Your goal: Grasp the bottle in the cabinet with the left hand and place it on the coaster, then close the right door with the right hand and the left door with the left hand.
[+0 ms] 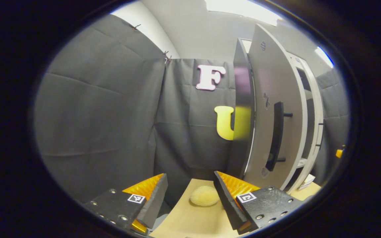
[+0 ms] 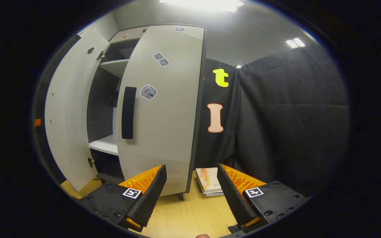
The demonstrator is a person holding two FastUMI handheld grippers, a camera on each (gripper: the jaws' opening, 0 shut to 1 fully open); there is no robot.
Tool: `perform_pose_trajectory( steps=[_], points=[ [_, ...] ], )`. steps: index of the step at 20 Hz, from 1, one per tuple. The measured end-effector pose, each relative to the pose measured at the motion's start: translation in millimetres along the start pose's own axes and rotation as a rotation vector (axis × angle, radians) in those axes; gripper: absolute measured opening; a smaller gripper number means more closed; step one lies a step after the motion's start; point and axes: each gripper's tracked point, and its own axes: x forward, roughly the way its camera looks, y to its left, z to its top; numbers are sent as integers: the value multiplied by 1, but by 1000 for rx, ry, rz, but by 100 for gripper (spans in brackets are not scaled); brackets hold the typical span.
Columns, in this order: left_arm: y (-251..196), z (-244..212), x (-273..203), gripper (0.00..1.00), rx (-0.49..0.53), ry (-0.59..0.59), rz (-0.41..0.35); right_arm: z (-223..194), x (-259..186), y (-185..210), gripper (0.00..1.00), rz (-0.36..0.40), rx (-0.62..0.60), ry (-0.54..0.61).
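Both grippers wide, empty. Light grey rigid cabinet door (image 2: pixel 164 109): push beside its black bar handle (image 2: pixel 128 112); likely swings light.

Each hand-held gripper, left (image 1: pixel 190 198) and right (image 2: pixel 192 195), carries two wedge-shaped fingers on flat plates. Each plate bears round screws and a square black-and-white marker.
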Motion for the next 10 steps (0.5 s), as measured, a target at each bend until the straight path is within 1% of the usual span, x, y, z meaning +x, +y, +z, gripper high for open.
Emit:
perform_pose_trajectory(
  steps=[4, 10],
  points=[
    [-23, 29, 14, 86, 19, -43, -34, -14, -11, -17, 98, -21, 20, 23],
    [-60, 55, 22, 86, 53, -77, -86, -28, -27, -47, 98, -62, 47, 43]
  ],
)
